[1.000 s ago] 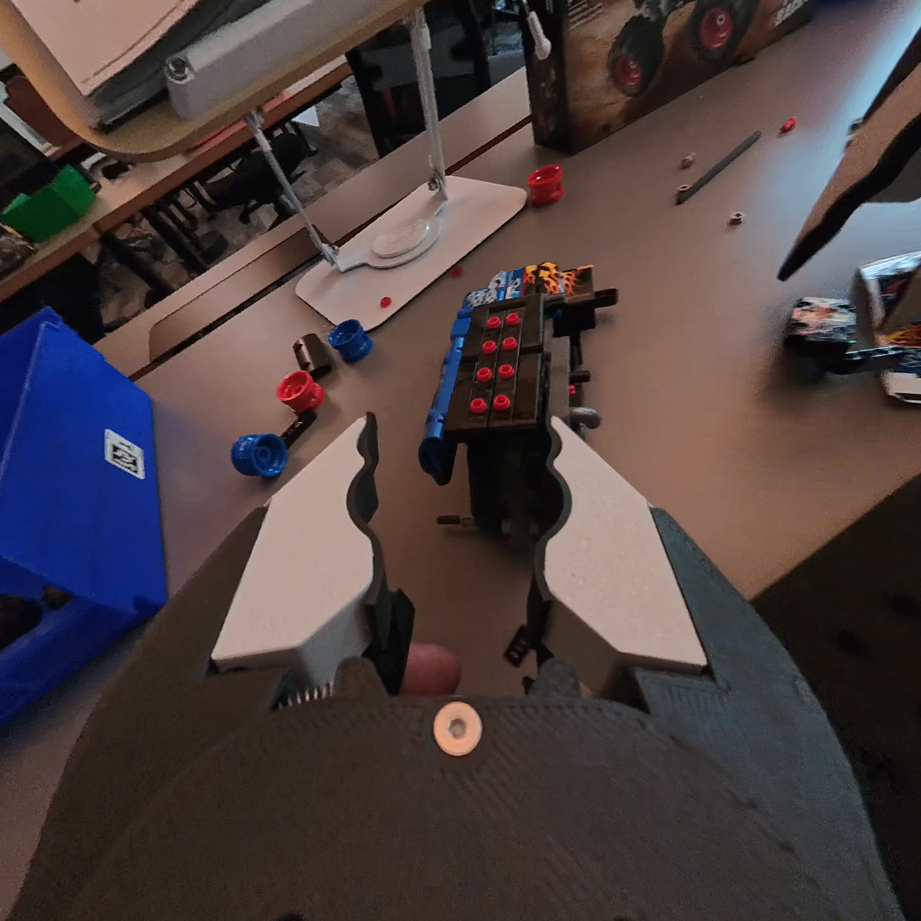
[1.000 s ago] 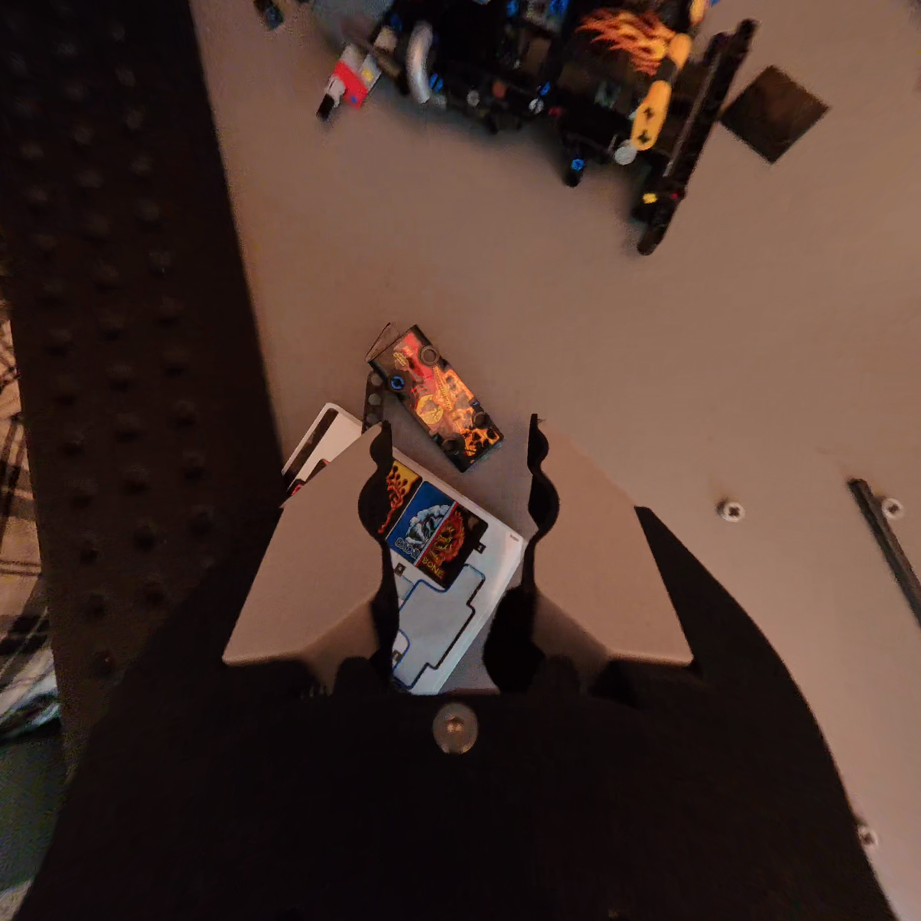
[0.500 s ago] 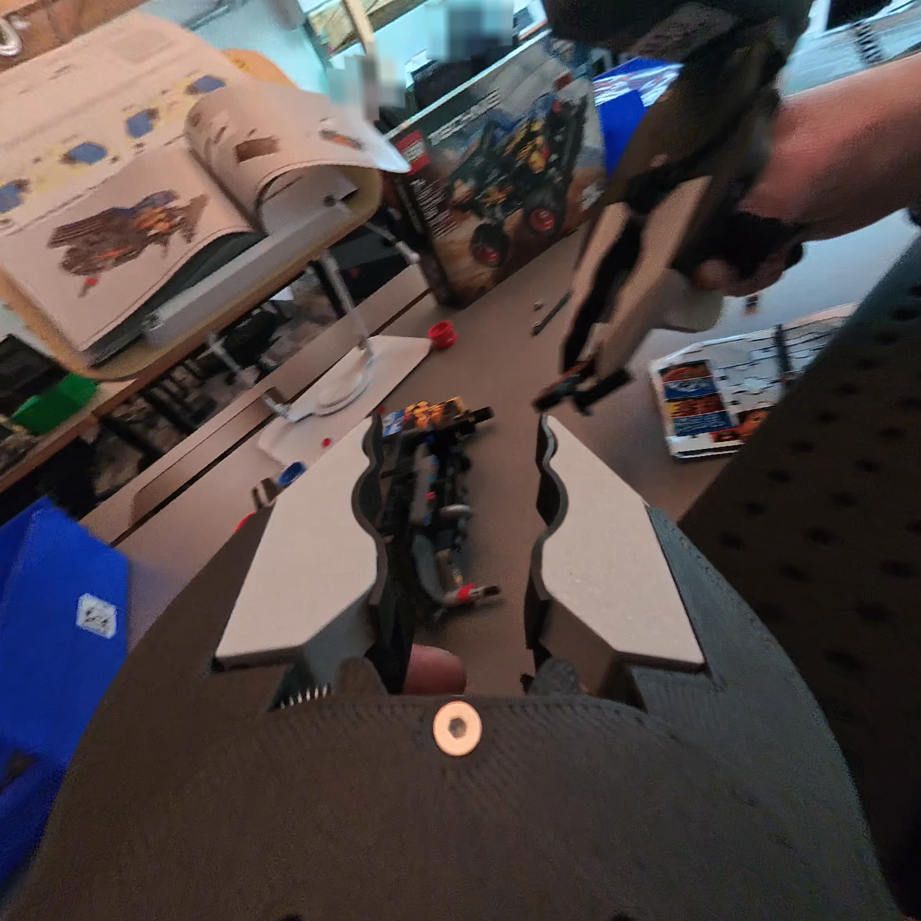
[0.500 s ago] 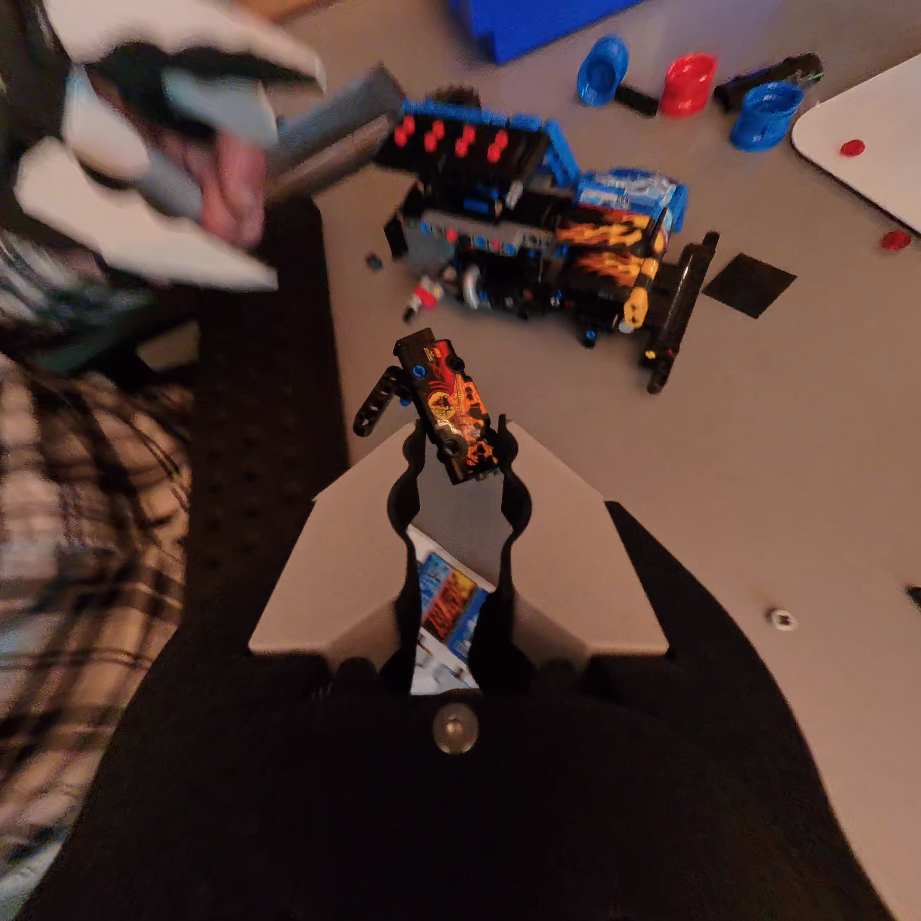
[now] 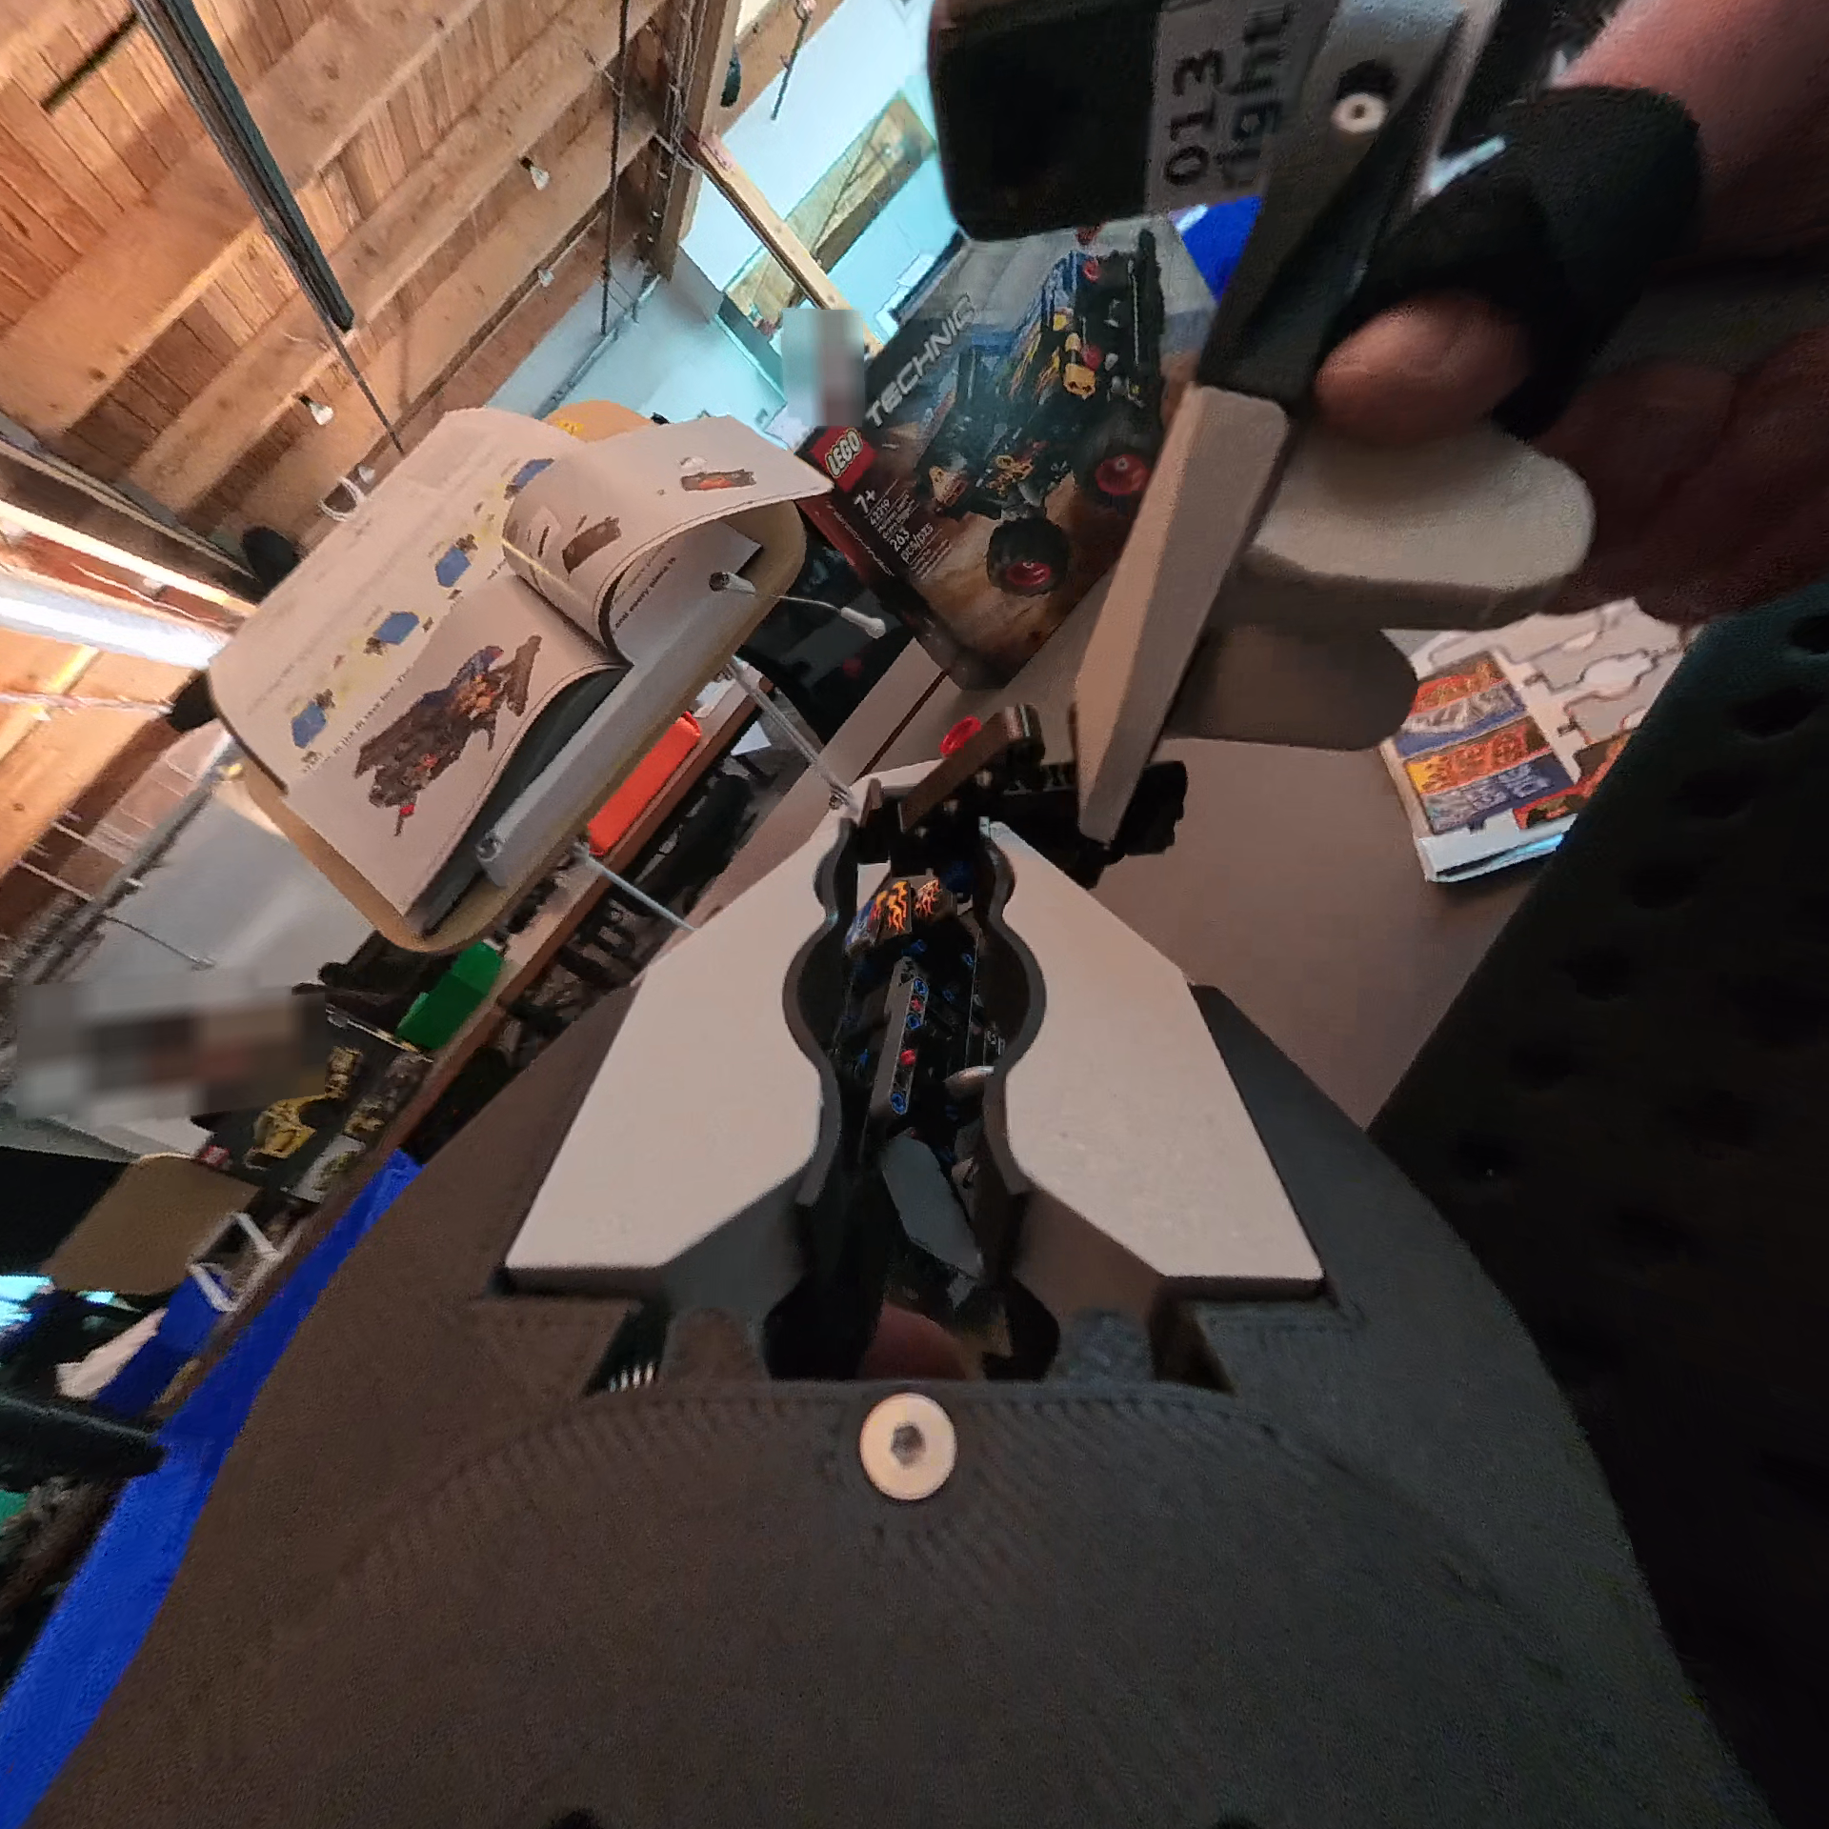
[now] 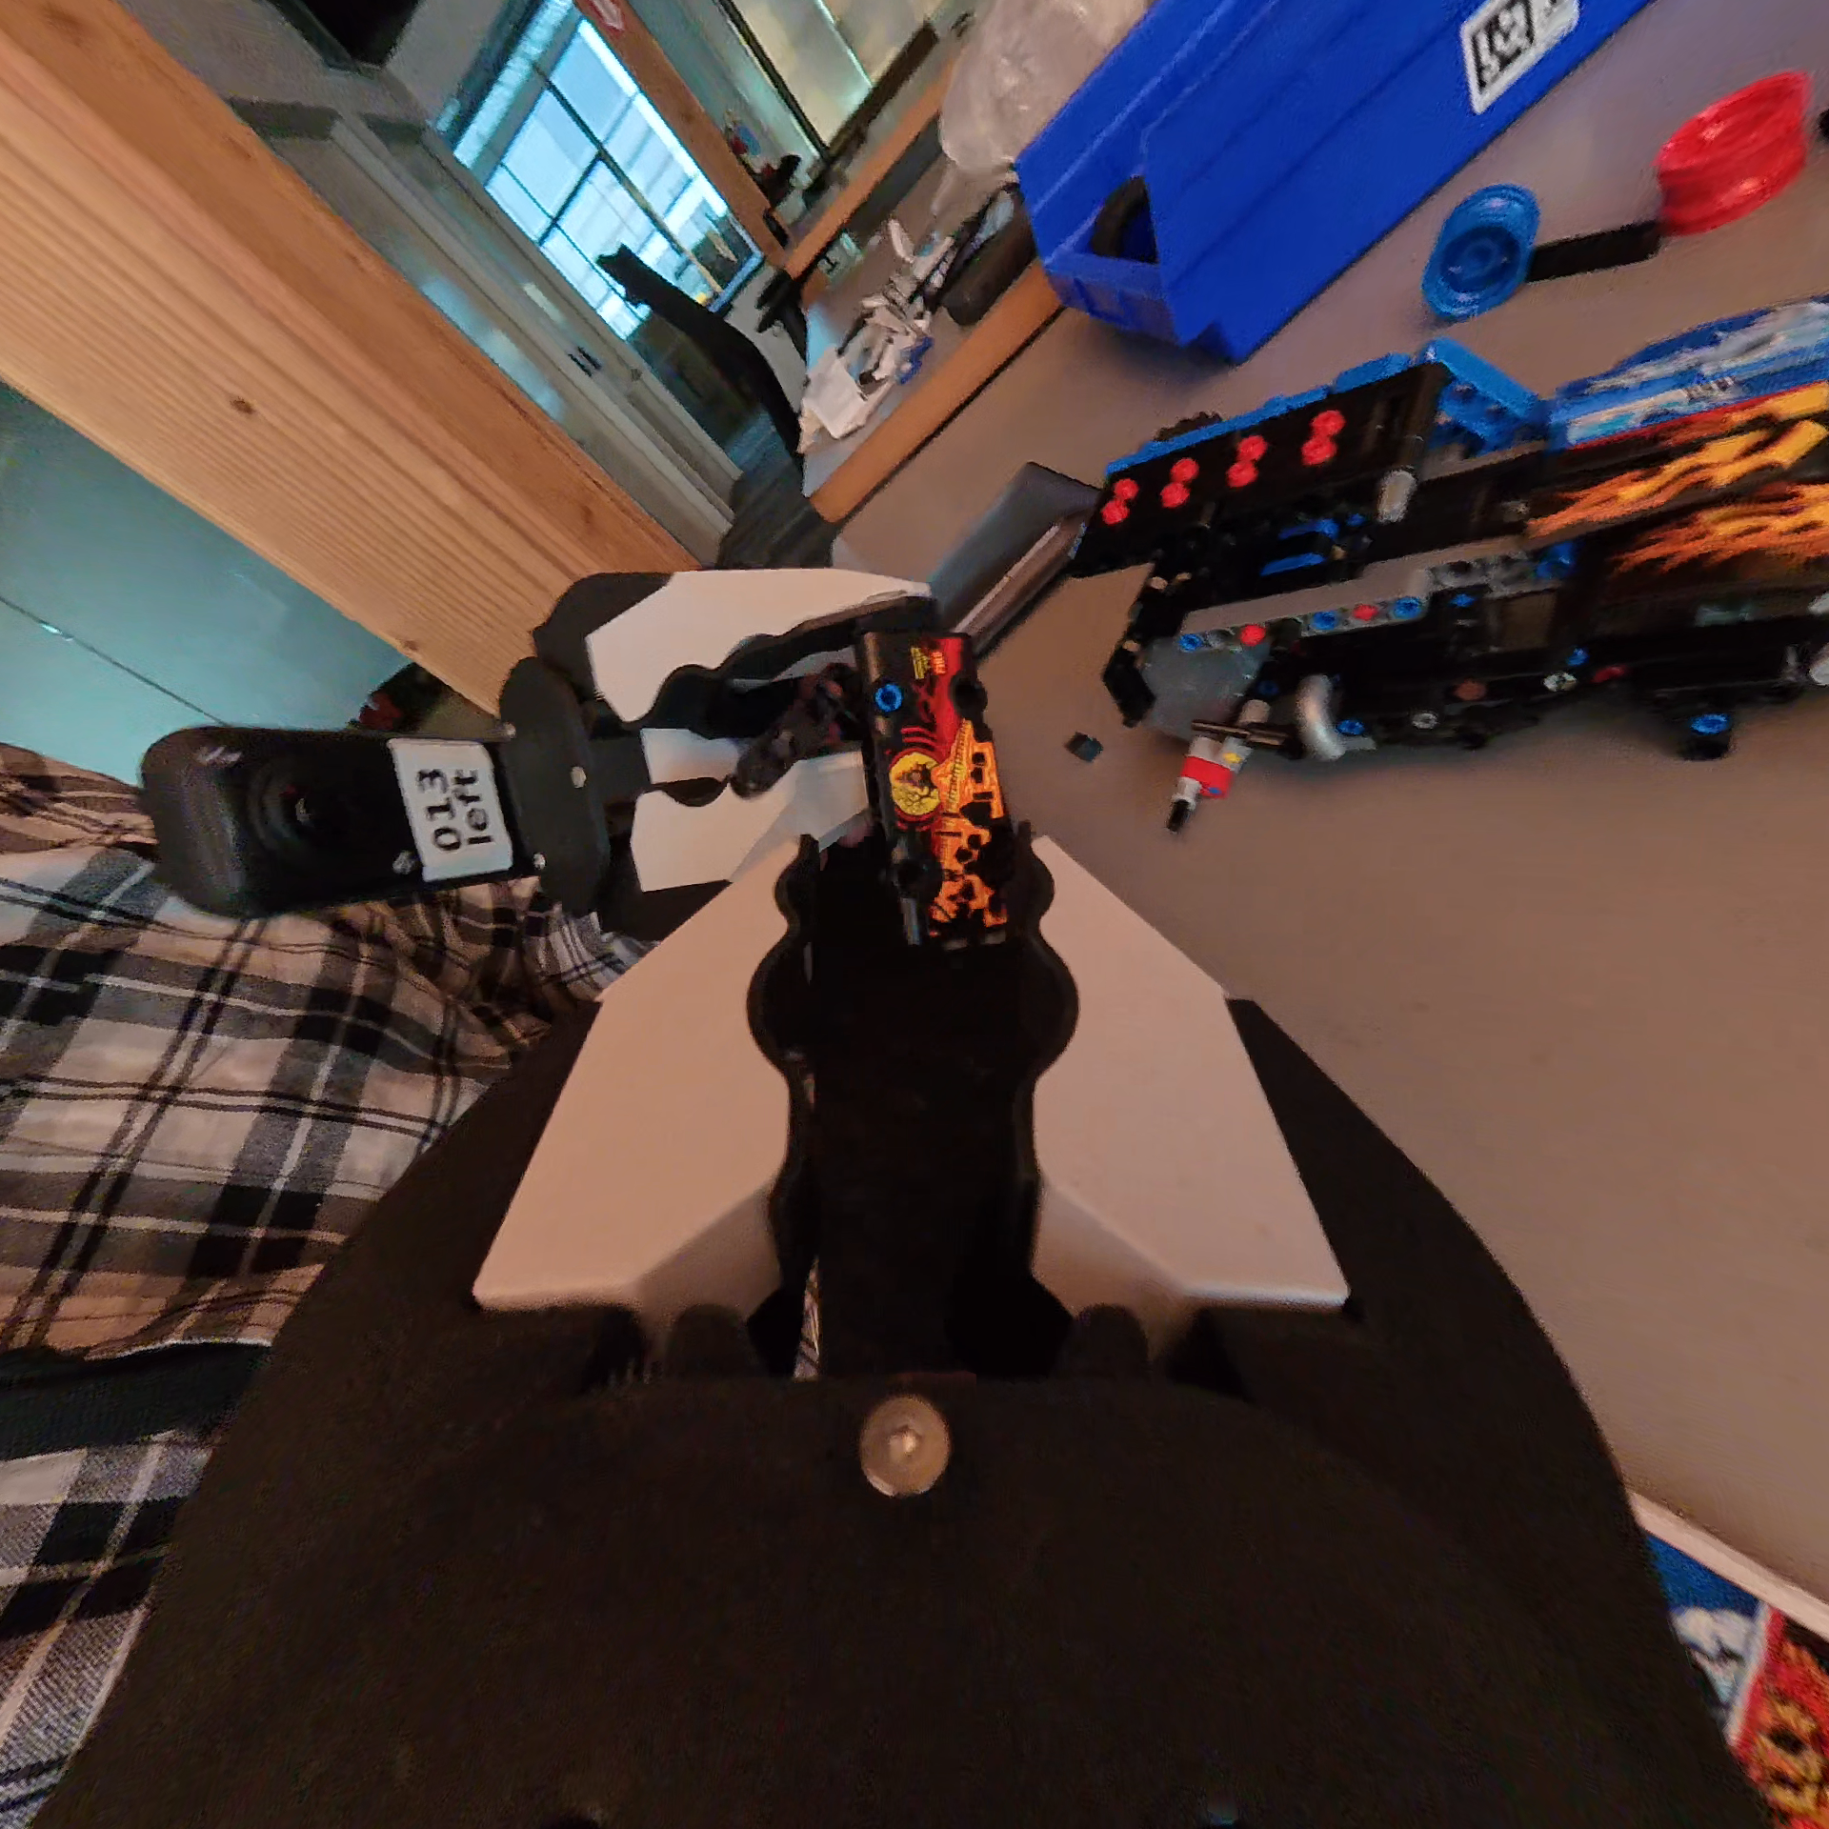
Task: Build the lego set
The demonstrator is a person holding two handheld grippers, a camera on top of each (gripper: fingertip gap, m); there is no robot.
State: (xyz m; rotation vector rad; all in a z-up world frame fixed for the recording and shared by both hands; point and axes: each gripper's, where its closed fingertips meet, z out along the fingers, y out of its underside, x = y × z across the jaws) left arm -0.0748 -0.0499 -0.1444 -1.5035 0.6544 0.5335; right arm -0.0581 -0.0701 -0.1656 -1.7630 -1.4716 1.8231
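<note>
now flame-printed panel between right gripper fingertips (upright)

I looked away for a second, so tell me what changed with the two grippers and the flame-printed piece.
The right gripper closed on the flame-printed panel, which lay on the table, and lifted it. The left gripper left the truck body, narrowed, and rose to meet the panel; whether it grips is unclear. The truck body stayed on the table.
</note>
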